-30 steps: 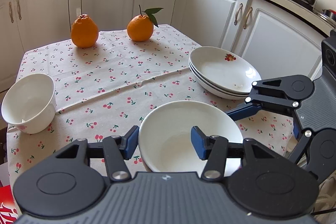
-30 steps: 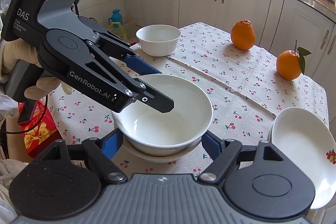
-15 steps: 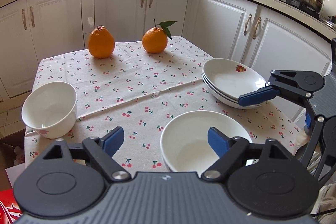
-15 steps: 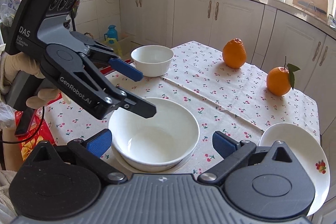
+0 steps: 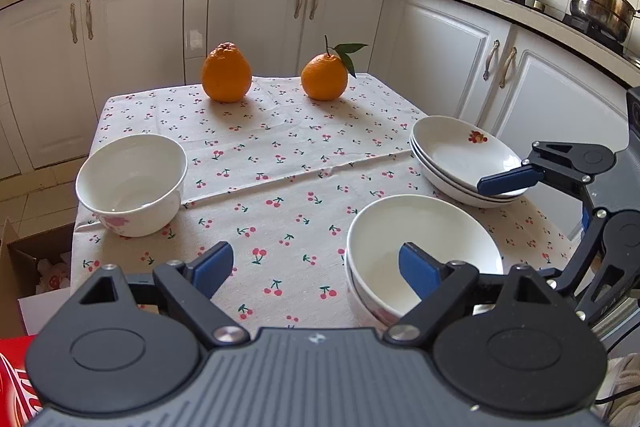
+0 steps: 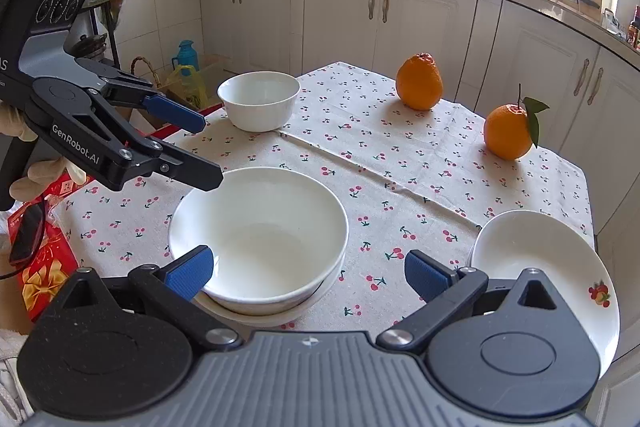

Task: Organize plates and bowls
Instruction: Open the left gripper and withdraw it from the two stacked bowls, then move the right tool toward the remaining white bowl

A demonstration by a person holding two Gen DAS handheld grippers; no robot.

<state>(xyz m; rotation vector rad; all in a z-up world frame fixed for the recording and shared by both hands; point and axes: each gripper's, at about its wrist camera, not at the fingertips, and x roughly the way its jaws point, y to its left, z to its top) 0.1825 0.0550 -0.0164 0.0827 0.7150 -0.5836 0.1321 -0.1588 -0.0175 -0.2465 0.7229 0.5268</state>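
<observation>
Bare tablecloth (image 5: 280,163) lies open ahead of the spread, empty left gripper (image 5: 316,269). The stacked bowls (image 6: 260,227) sit just ahead of the wide-open right gripper (image 6: 308,273), near the table's front edge.

nested bowls (image 5: 424,239) near edge | plate stack (image 5: 460,163) right | lone bowl (image 5: 132,183) left

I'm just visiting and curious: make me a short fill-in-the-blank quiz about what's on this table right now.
1. The number of oranges on the tablecloth is ____.
2. The near bowl sits nested inside another ____.
3. The small picture on the top plate of the stack shows ____.
4. The lone bowl at the table's edge holds ____.

Missing words: two; bowl; fruit; nothing
</observation>
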